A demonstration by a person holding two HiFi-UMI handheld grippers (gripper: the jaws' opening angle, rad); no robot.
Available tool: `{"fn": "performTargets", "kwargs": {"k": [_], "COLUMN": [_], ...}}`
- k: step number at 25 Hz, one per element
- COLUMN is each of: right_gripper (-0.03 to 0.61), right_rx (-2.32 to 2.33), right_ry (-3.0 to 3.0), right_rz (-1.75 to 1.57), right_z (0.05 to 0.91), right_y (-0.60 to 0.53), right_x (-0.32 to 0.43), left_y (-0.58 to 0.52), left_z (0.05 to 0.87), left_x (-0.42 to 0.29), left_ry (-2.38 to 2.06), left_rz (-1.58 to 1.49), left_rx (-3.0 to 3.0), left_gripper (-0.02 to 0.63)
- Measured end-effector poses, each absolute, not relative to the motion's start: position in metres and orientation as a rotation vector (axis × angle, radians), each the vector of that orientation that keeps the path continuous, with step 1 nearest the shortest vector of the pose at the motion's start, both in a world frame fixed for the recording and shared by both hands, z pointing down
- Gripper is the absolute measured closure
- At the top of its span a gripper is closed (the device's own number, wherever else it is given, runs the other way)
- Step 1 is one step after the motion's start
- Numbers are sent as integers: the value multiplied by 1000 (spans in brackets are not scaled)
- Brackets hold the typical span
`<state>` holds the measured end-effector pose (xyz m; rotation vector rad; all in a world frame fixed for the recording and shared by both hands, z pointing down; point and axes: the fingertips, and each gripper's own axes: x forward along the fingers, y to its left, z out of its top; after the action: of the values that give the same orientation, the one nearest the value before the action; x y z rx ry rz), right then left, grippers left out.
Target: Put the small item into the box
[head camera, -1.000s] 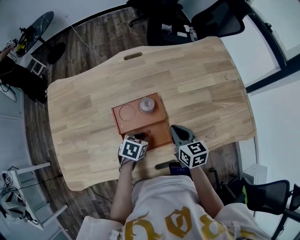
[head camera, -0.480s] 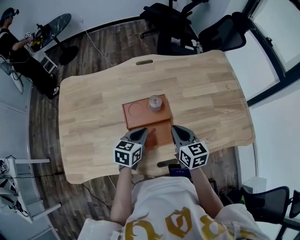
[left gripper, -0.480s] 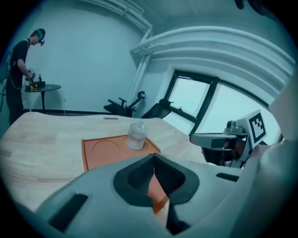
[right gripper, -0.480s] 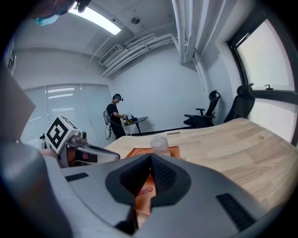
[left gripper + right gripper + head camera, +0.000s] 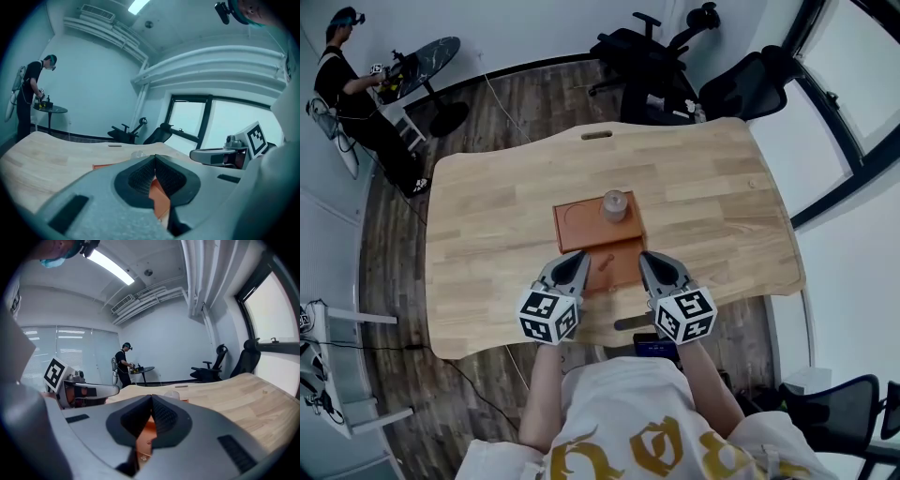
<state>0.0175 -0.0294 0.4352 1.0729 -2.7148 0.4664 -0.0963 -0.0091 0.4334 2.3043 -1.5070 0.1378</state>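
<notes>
An orange box (image 5: 581,216) lies at the middle of the wooden table (image 5: 712,206). On its back right stands a small clear round item (image 5: 614,204), next to a round recess (image 5: 577,217). The box's front section (image 5: 614,269) lies between my two grippers. My left gripper (image 5: 578,260) is at its left front corner and my right gripper (image 5: 647,260) at its right front corner. Both are shut with nothing held. In the left gripper view the tips (image 5: 154,159) meet over the orange box (image 5: 160,199). The right gripper view shows its tips (image 5: 151,399) together above the box (image 5: 146,433).
Black office chairs (image 5: 656,56) stand beyond the table's far edge. A person (image 5: 347,56) works at a small round table (image 5: 417,66) at the far left. A dark device (image 5: 654,348) sits at the table's near edge by my body.
My left gripper has drawn back from the box's front section toward my body. The right gripper has barely moved. The head view has shifted toward the far side of the room.
</notes>
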Motion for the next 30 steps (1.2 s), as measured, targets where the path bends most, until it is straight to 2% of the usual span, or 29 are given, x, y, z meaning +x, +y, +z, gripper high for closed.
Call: {"fn": "performTargets", "kwargs": {"k": [4, 30], "right_gripper": [568, 568], "right_rx": [1089, 1092], "right_ry": [-2715, -2709], "right_rz": [468, 457], "right_z": [431, 423], "right_y": [-20, -3], "right_x": [16, 23], "left_y": [4, 21], "left_z": [419, 413], "left_x": [-102, -108], "left_ry": [-1520, -1588], "left_rz": [43, 35], "left_rx": [2296, 2296], "left_gripper": [604, 604]}}
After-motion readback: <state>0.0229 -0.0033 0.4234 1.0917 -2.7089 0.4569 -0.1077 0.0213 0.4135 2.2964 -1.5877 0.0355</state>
